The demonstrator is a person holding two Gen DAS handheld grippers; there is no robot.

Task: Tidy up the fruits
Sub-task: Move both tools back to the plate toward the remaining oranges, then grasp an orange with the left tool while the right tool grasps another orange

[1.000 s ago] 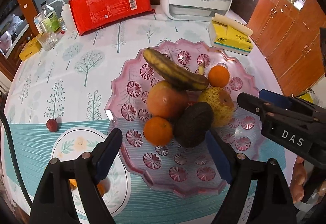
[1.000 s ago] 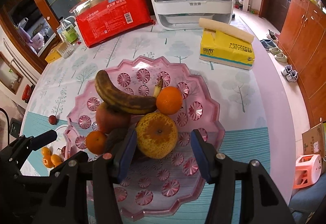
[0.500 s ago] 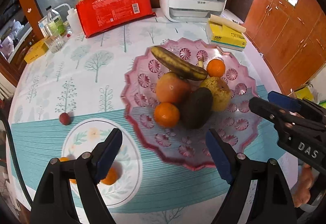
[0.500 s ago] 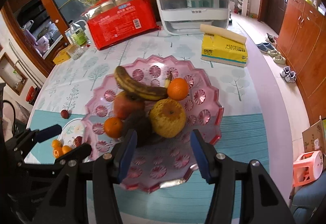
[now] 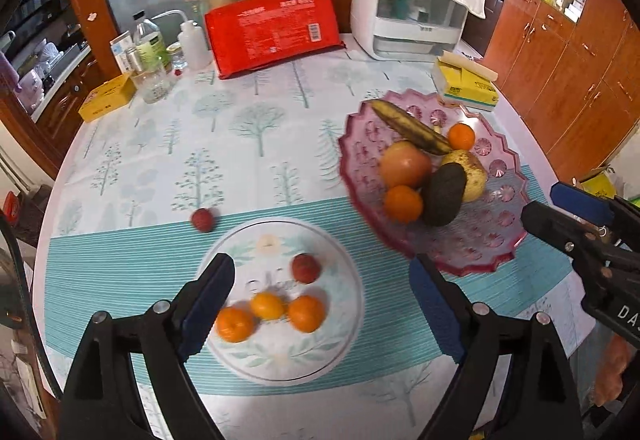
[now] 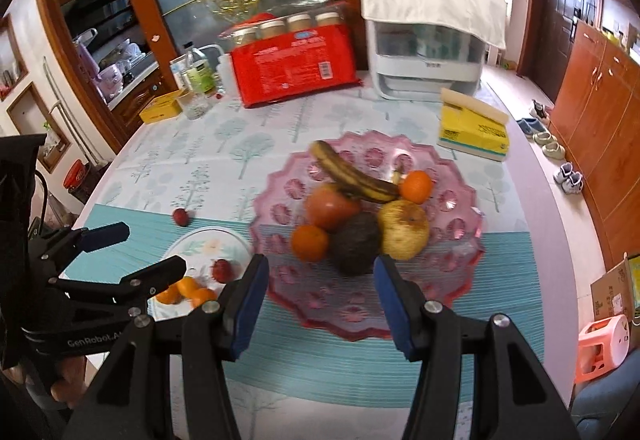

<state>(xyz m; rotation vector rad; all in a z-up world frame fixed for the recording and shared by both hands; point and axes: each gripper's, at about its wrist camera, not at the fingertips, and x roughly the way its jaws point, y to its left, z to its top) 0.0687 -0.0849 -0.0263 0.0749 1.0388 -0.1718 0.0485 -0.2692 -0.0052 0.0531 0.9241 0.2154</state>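
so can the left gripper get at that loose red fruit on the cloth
Probably yes: the left gripper is open and empty, and the red fruit lies alone on the tablecloth, beside the white plate, with nothing over it.

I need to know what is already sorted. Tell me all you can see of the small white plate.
The small white plate is round and shallow, looks ceramic, with a faint pastel flower-and-leaf print. It lies flat on the striped teal cloth, beside the pink fruit tray. On it sit three small oranges in a row and one red fruit. No gripper touches it.
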